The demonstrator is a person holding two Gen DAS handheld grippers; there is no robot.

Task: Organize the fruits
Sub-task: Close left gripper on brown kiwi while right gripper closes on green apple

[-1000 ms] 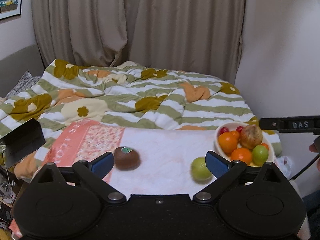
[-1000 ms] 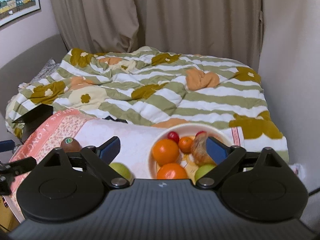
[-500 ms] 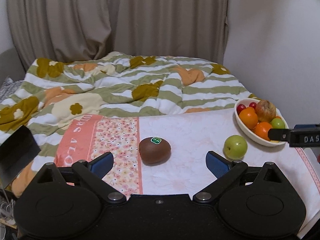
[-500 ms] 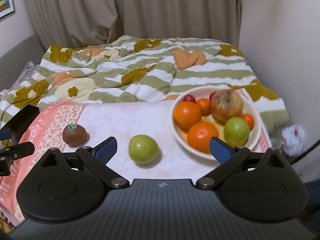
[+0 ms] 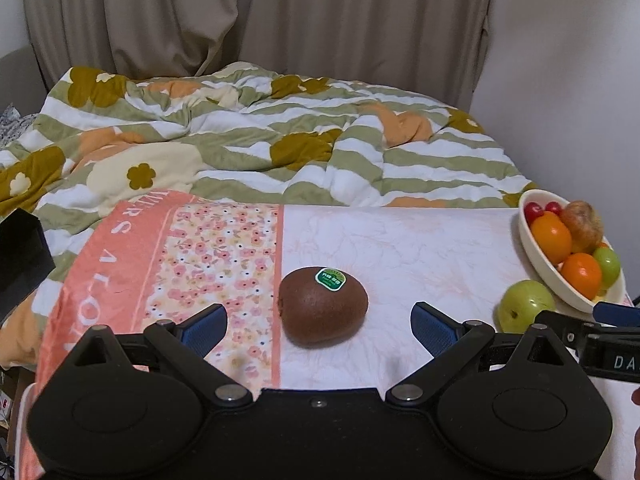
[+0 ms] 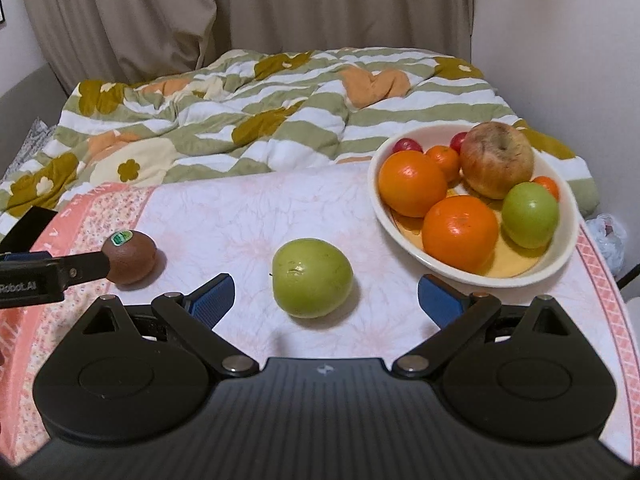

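A brown kiwi [image 5: 322,305] with a green sticker lies on the pink-and-white cloth [image 5: 400,248]. My left gripper [image 5: 319,326] is open, its jaws standing either side of the kiwi and a little short of it. A loose green apple [image 6: 312,277] lies on the cloth left of a cream bowl [image 6: 404,224]. My right gripper [image 6: 326,299] is open around the near side of that apple. The bowl holds oranges, a green apple, a reddish apple and small red fruits. The kiwi also shows in the right wrist view [image 6: 131,256], and the apple in the left wrist view [image 5: 525,310].
A rumpled green-striped floral quilt [image 5: 260,140] covers the bed behind the cloth. Beige curtains [image 6: 240,12] hang at the back, with a wall on the right. A black object [image 5: 22,256] sits at the left edge. A white plastic bag [image 6: 608,236] lies at the far right.
Both grippers have moved forward and down. The kiwi now sits between the left jaws and the green apple between the right jaws. Both stay open.
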